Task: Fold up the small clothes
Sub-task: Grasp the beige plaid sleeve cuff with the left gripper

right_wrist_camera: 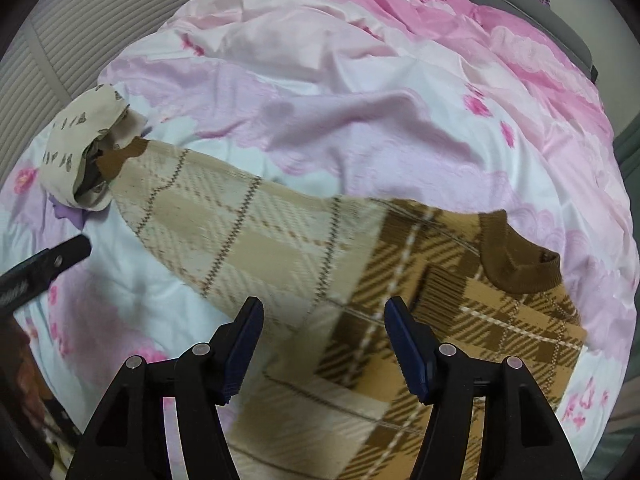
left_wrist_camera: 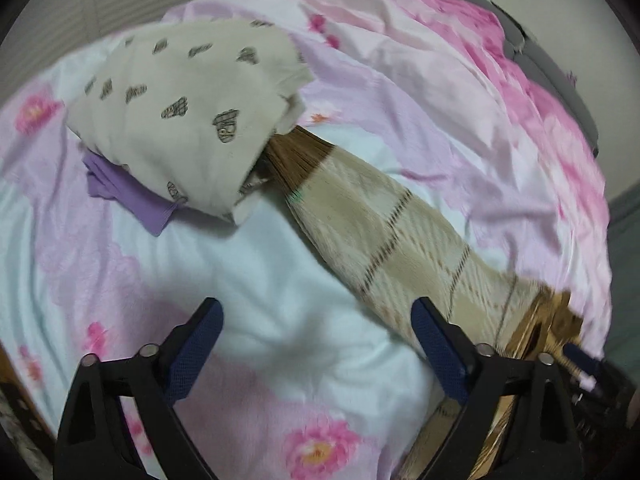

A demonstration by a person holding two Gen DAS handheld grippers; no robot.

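At the far left of both views, slatted louvred doors (right_wrist_camera: 52, 60) close off the room beyond the bed. The bed is covered by a rumpled floral sheet (left_wrist_camera: 280, 320), pale blue-white with pink blossoms, deepening to solid pink toward the far right, where a grey padded headboard (right_wrist_camera: 560, 24) runs along the edge.

The left hand-held gripper (left_wrist_camera: 316, 344) hangs over a bare patch of sheet with its blue-padded fingers wide apart and nothing between them. Ahead of it and to its left sits a cream garment with dark printed motifs (left_wrist_camera: 180, 112), bundled on top of a purple cloth (left_wrist_camera: 132, 196) whose edge pokes out underneath. From under that bundle a plaid sweater (left_wrist_camera: 392, 248) stretches diagonally toward the near right, its brown cuff touching the cream bundle, its pale sleeve passing just beside the left gripper's right finger.

The right hand-held gripper (right_wrist_camera: 324, 344) hovers above the sweater's body with its fingers spread open and gripping nothing; the fabric lies flat on the sheet below and ahead of it. The sleeve runs away to its far left, and the brown ribbed collar (right_wrist_camera: 516, 264) lies ahead to its right. The dark tip of the other gripper shows at this view's left edge. Both views are motion-blurred.
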